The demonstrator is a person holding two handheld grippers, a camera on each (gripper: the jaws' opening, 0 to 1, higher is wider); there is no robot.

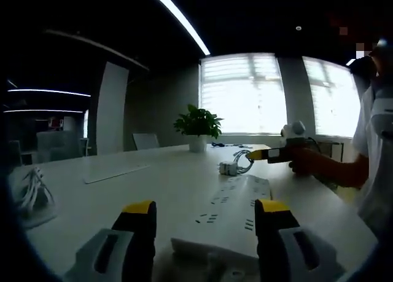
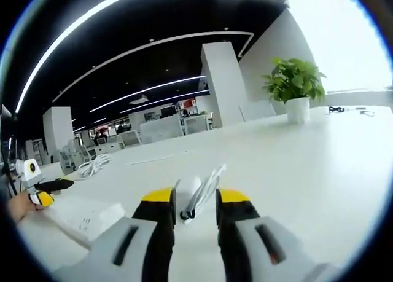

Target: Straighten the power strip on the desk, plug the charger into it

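Long white plastic power strip: lying flat on the white table, its near end sitting between the spread yellow-tipped jaws of the left hand-held gripper. Small white charger with coiled white cable: lying beyond the strip, the right hand-held gripper clenching on it.

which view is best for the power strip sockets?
Left gripper view: the power strip lies lengthwise between the left gripper, socket holes facing the camera. The right gripper view catches just one end of it at lower left, sockets unreadable.
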